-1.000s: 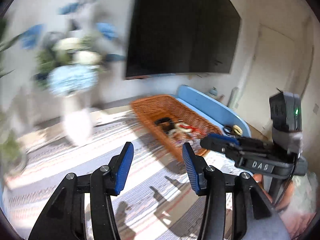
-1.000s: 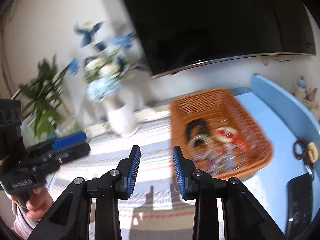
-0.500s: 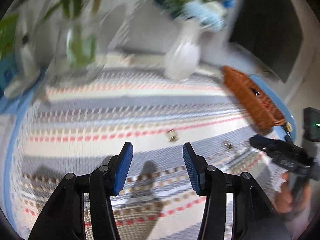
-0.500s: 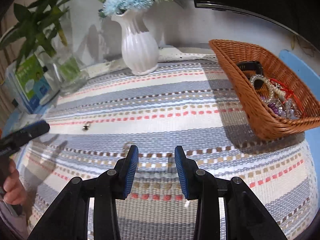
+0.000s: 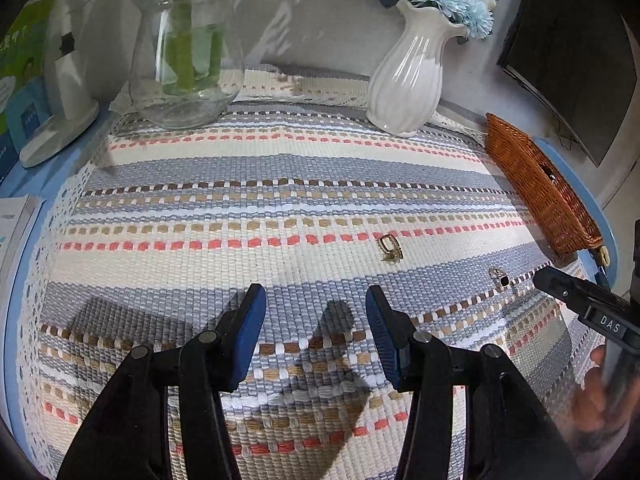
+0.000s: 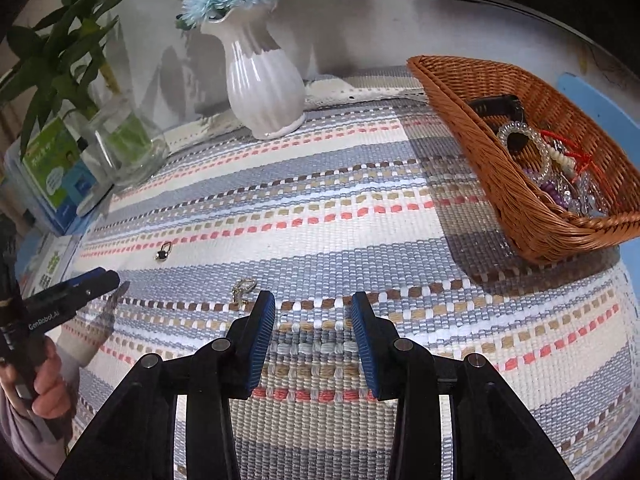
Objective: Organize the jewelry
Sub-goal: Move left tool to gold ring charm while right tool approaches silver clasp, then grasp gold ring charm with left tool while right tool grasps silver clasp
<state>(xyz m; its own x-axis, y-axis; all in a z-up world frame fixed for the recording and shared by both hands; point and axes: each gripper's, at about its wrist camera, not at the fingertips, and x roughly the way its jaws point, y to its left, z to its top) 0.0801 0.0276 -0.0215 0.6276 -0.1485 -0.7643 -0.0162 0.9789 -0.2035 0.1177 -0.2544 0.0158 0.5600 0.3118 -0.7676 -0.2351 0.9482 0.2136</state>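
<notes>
Both tongs agape above mat

Coarse woven cloth mat, glossy ceramic vase, wicker basket

striped woven mat over a blue table, white vase at the back, glass jar left of it, wicker basket to its right, gold earring and dark-stone earring in front of it
</notes>
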